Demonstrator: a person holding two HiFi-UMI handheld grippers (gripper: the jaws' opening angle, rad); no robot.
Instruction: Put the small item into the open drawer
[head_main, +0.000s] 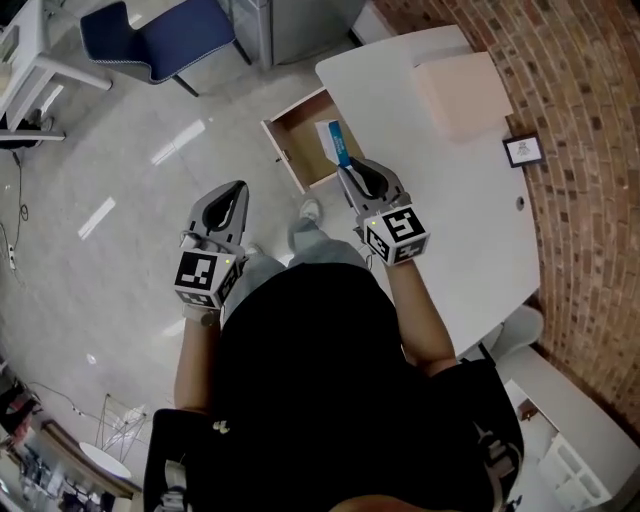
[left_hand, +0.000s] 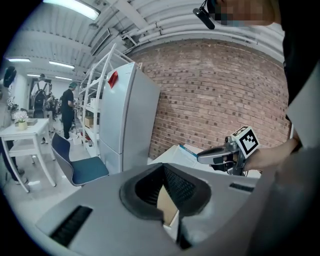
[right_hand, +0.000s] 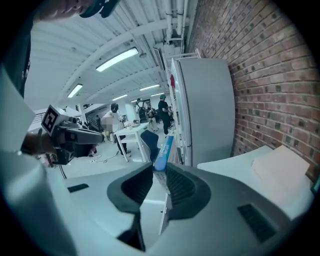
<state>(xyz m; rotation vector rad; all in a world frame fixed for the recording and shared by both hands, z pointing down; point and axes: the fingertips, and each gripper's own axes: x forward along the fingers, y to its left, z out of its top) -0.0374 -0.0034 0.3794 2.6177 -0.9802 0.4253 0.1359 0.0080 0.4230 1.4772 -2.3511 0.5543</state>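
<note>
Right gripper: fingers clamped on small blue-white item, item held over open drawer at desk left edge. Left gripper: fingers closed, empty, near-left of drawer.

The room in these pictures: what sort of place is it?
Probably a lab or workshop: a bare brick wall, a white table, metal shelving racks and a person standing in the background.
</note>
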